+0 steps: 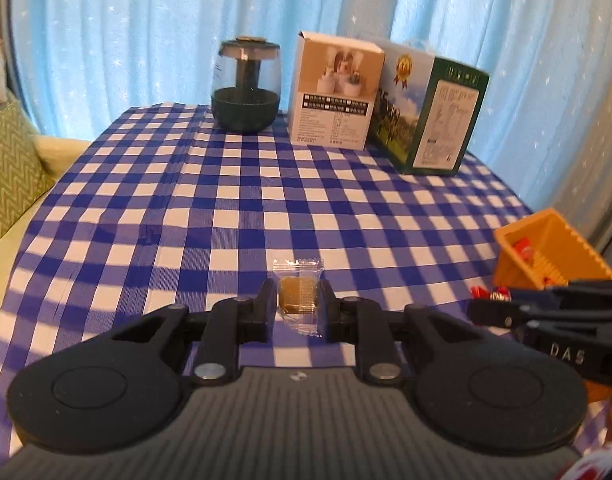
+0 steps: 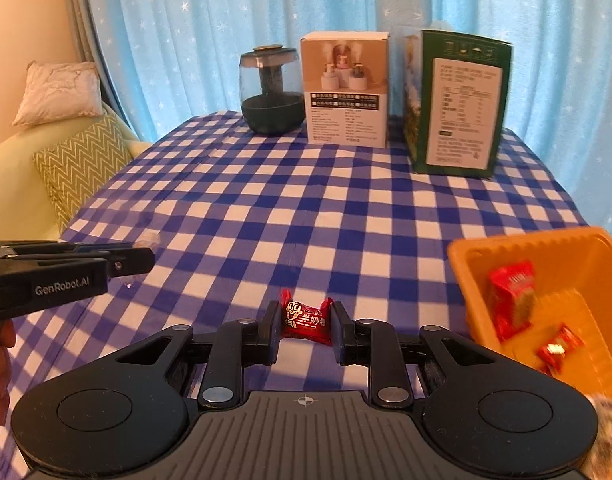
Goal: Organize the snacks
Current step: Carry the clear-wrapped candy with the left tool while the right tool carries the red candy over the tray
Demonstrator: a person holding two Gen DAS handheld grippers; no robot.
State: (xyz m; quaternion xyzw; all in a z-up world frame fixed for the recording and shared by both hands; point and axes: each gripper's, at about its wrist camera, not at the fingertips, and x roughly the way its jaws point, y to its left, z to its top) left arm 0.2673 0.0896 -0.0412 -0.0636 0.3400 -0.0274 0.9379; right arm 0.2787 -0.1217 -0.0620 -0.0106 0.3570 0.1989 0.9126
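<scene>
You are holding two snacks at once, one in each hand-held gripper. Your left hand-held gripper (image 1: 298, 305) is pinching a clear-wrapped brown biscuit (image 1: 298, 299) between its fingers, just above the checked tabletop (image 1: 234, 208). Your right hand-held gripper (image 2: 304, 324) is clamping a red wrapped candy (image 2: 306, 320), close beside the orange basket (image 2: 465, 276) that is already holding a red packet (image 2: 509, 300) and a smaller red candy (image 2: 557, 350).

The biggest risk, as I judge it, is sitting in the left grip: the fingers appear to be squeezing mostly crinkly film around the biscuit, so the wrapper could be sliding out as you swing it toward the basket, or the biscuit could be cracking if you are pressing harder.

The red candy is being held by its body, with its twisted ends sticking out past the fingers, so a loose end could be catching on the basket's rim as you are crossing it and tipping the light basket.

Both tools are working near each other at the front edge, so you are risking a bump between them if both are heading for the basket together. The humidifier (image 2: 272, 90) and two cartons (image 2: 345, 92) at the back are standing well clear.
</scene>
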